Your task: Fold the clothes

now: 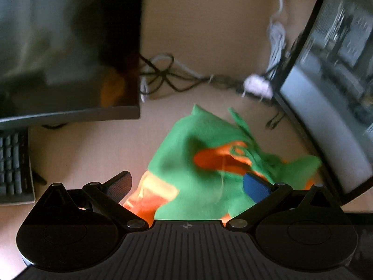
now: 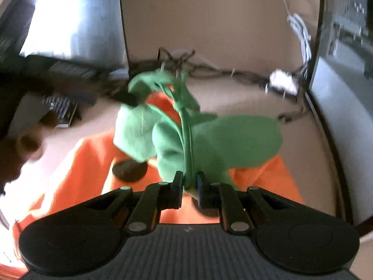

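A green garment [image 1: 195,163] with orange parts lies bunched on the desk in the left wrist view. My left gripper [image 1: 188,184] is open just above its near side, the fingers wide on either side of the cloth. In the right wrist view my right gripper [image 2: 188,182] is shut on a green hem of the same garment [image 2: 233,140] and holds it lifted. Orange cloth [image 2: 93,170] spreads on the desk below it. The frames are blurred.
A monitor [image 1: 70,46] and a keyboard [image 1: 14,165] stand at the left, a second monitor [image 1: 331,81] at the right. Tangled cables [image 1: 167,74] and a white adapter [image 1: 256,85] lie at the back of the beige desk [image 1: 88,149].
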Action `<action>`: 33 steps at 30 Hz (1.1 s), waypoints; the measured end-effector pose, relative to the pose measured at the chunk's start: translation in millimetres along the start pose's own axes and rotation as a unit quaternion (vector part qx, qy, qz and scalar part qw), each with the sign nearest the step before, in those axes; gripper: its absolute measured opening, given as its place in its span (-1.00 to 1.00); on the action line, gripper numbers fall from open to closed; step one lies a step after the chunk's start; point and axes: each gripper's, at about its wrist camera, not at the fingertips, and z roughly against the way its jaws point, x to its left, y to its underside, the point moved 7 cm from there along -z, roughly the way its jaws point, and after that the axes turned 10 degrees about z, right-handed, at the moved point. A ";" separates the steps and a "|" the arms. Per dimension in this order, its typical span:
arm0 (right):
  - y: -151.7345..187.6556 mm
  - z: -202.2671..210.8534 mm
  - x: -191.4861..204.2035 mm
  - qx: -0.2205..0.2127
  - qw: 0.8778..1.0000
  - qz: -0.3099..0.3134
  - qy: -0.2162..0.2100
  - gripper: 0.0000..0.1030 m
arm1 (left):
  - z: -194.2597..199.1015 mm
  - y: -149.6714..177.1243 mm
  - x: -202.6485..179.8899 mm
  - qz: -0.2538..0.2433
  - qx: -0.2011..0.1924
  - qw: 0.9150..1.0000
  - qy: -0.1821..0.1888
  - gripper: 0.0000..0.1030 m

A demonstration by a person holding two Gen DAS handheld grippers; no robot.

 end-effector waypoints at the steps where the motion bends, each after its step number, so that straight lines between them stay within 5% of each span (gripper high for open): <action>1: 5.1 -3.6 1.6 0.005 1.000 -0.002 -0.001 -0.78 | -2.4 -2.3 -1.0 0.016 0.015 1.000 0.018 1.00; 3: 13.0 -8.8 1.6 0.012 1.000 -0.012 -0.002 -0.78 | 1.2 -3.1 2.0 0.081 0.062 0.991 0.092 1.00; 4: 15.8 -11.0 0.3 0.014 1.000 -0.018 -0.002 -0.78 | 4.0 -1.5 5.8 0.124 0.089 0.979 0.137 1.00; 7: 14.5 -14.7 -5.8 0.013 1.000 -0.022 -0.003 -0.78 | 9.9 4.9 22.9 0.251 0.168 0.919 0.252 1.00; 8: 12.3 -14.9 -6.7 0.011 1.000 -0.018 -0.003 -0.78 | 10.1 7.7 33.7 0.297 0.187 0.894 0.280 1.00; 9: 9.9 -15.4 -7.3 0.010 1.000 -0.012 -0.002 -0.78 | 10.2 10.0 45.9 0.332 0.190 0.877 0.291 1.00; 11: 5.1 -18.7 -6.9 0.012 1.000 0.000 0.000 -0.78 | 12.9 13.4 76.1 0.366 0.166 0.874 0.274 1.00; 15: 4.1 -28.7 0.2 0.021 1.000 0.022 0.003 -0.77 | 18.8 29.6 144.9 0.417 0.112 0.882 0.189 1.00; 17: 5.6 -32.7 5.1 0.026 0.999 0.030 0.004 -0.77 | 22.9 38.2 172.6 0.436 0.105 0.878 0.167 1.00; 21: 6.6 -38.1 9.1 0.029 0.999 0.038 0.010 -0.77 | 24.0 54.7 210.9 0.507 0.133 0.828 0.201 1.00; 23: 7.2 -40.3 10.9 0.030 0.999 0.041 0.013 -0.77 | 25.7 61.3 236.8 0.542 0.122 0.813 0.175 1.00; 27: 7.2 -40.2 13.1 0.029 0.999 0.042 0.021 -0.77 | 26.2 75.0 285.7 0.653 0.071 0.739 0.151 1.00; 28: 7.0 -40.4 13.8 0.030 0.998 0.042 0.023 -0.77 | 29.5 74.5 291.8 0.664 0.058 0.732 0.141 1.00; 29: 6.9 -40.6 14.7 0.030 0.998 0.044 0.026 -0.77 | 33.9 72.7 295.8 0.670 0.044 0.730 0.128 1.00; 33: 6.1 -39.8 17.7 0.028 0.998 0.049 0.035 -0.77 | 61.3 36.5 266.6 0.554 0.006 0.822 0.133 1.00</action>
